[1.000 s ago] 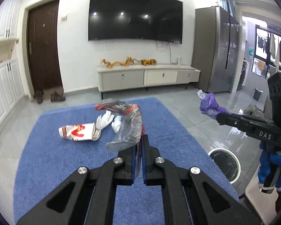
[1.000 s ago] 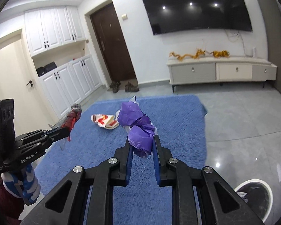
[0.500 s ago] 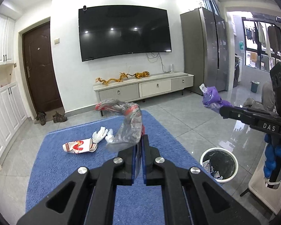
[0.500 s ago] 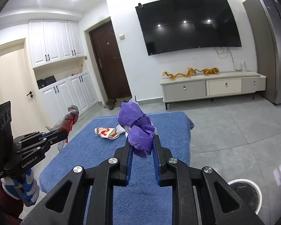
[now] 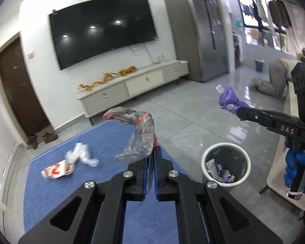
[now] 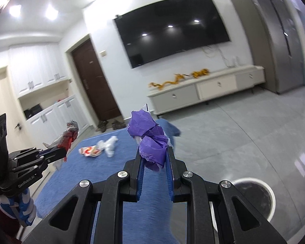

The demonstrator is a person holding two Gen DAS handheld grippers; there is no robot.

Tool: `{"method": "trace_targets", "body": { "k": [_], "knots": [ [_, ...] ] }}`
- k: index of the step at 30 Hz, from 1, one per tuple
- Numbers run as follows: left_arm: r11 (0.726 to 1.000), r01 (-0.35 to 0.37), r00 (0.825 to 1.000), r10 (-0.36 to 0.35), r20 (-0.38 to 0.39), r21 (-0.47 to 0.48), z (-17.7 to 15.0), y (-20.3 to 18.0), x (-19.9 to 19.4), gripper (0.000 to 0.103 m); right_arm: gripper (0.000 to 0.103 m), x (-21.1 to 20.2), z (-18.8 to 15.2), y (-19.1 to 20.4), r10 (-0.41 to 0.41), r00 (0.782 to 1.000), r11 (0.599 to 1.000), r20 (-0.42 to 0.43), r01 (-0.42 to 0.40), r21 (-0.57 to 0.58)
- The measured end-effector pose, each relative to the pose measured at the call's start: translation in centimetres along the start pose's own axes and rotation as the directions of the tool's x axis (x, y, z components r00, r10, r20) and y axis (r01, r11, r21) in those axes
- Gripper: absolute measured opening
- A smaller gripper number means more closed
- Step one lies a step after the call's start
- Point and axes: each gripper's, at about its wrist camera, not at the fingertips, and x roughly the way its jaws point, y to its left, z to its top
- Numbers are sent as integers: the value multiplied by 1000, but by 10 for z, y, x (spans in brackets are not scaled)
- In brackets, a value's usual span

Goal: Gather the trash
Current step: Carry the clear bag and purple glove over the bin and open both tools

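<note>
While the left gripper stays clenched on a clear plastic wrapper with red print above the blue rug, its view shows the white bin beside the rug's right edge, and "DAS" on the right gripper. From the right wrist, the right gripper grasps a purple wad; white crumpled paper and a red-and-white wrapper lie near the rug's far edge.

Bin cut off (right wrist view's edge).

Purple wrapper, blue rug, white bin.
</note>
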Motion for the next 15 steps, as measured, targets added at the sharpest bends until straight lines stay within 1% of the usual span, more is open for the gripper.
{"method": "trace_targets", "body": {
  "k": [3,6,7,10,12,15],
  "knots": [
    [997,76,996,-74,-46,34,7,-32,26,5,19,0,-10,-40,-56,998,996,-13,56,67],
    [985,159,983,-152,-100,71,12,-66,53,5,19,2,-22,-80,-118,992,983,-42,123,133],
    [978,193,976,-182,-123,82,13,-78,64,5,19,3,-26,-91,-135,989,979,-53,141,147],
    [953,288,944,-267,-196,91,13,-108,96,5,19,9,-41,-124,-183,978,958,-100,200,205],
    [937,339,917,-311,-251,79,12,-125,119,5,20,15,-50,-141,-205,970,943,-131,231,238],
    [910,411,871,-374,-319,53,11,-148,151,5,20,26,-65,-164,-228,958,922,-173,270,277]
  ]
}}
